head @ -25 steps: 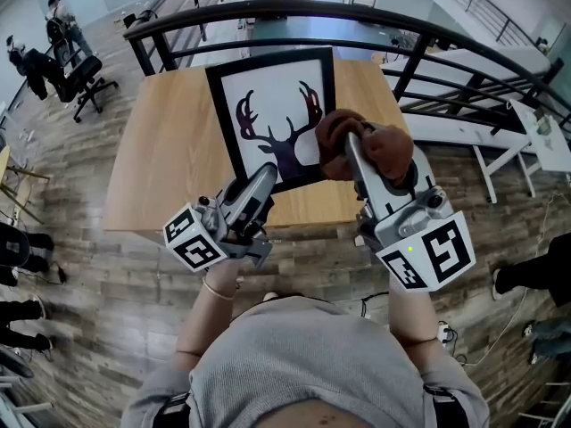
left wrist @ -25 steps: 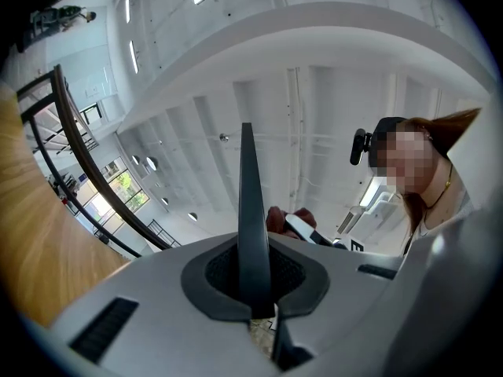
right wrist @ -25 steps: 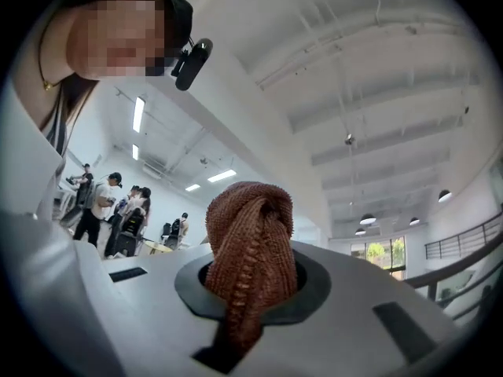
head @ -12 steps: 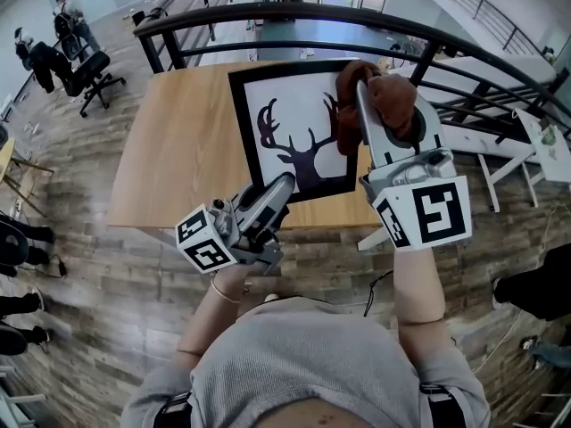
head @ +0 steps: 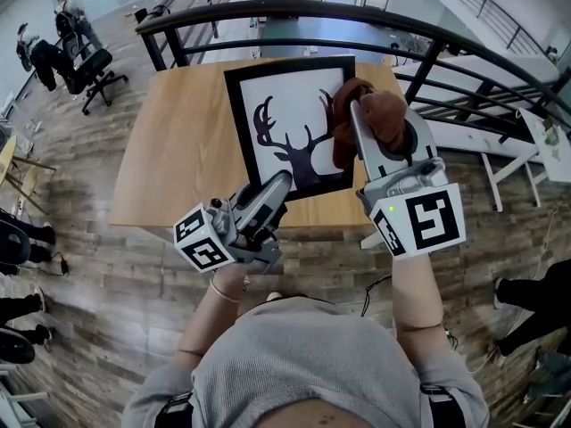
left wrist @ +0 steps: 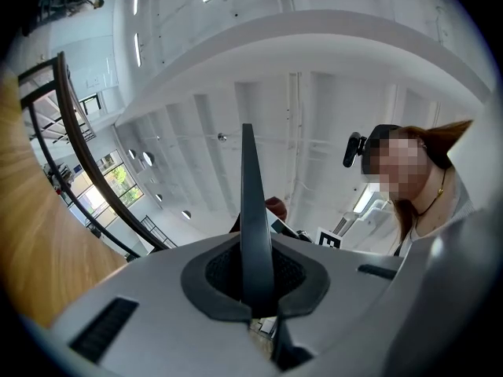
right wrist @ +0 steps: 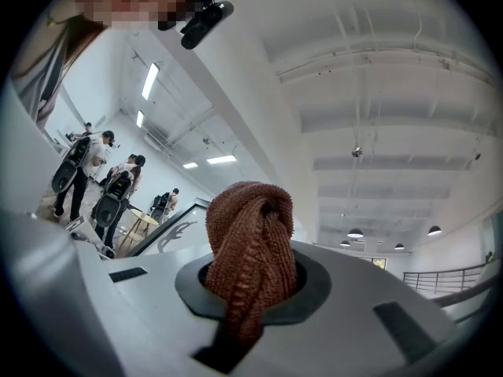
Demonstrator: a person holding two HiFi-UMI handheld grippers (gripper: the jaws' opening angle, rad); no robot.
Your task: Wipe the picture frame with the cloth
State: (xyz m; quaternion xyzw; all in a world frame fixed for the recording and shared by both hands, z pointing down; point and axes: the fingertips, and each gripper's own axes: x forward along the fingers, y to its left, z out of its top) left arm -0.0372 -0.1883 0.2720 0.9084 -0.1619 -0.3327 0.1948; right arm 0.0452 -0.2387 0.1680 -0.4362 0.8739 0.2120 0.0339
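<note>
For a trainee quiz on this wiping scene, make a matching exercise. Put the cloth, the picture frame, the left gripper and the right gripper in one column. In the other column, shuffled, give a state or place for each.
Column one:
1. cloth
2. picture frame
3. left gripper
4. right gripper

Column two:
A. shut, with nothing between its jaws
B. on the wooden table, black-edged, showing a deer
C. shut on the cloth, over the frame's right side in the head view
D. reddish-brown, bunched up between two jaws

Pairs: 1-D, 2-B, 3-A, 4-C
</note>
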